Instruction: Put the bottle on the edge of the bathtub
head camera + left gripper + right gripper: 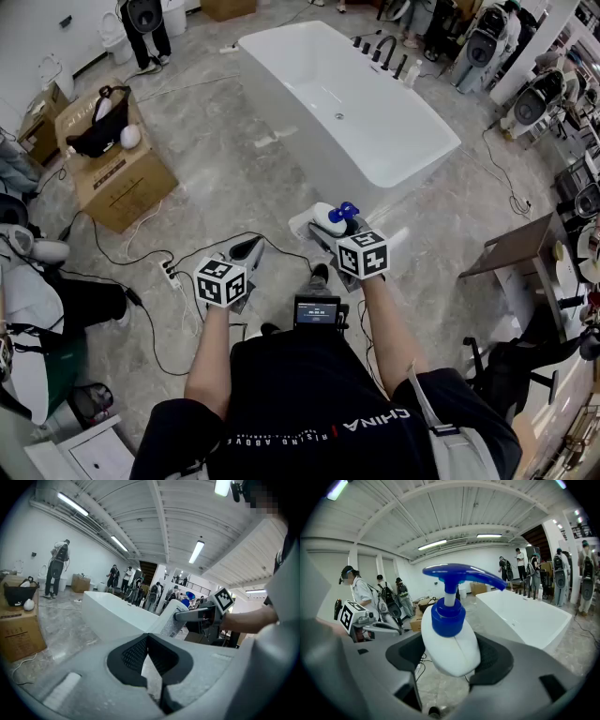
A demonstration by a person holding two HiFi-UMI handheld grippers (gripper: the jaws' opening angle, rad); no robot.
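The task is only begun. The bottle (pixel 328 217), white with a blue pump top, is clamped by its body between the jaws of the right gripper (pixel 451 660). It sits in the air at the lower middle of the head view, near the close end of the bathtub (pixel 417 159) but not touching it. Carrying it to the rim, setting it down and letting go are all left to do.

The left gripper (pixel 148 641) has its jaws drawn together with nothing between them, and it hangs beside the right one, over the floor.

The bathtub fills the upper middle of the head view and looks empty, with only its drain showing. At the upper left a cardboard box (pixel 127 183) carries a black bag (pixel 98 127) on its top.
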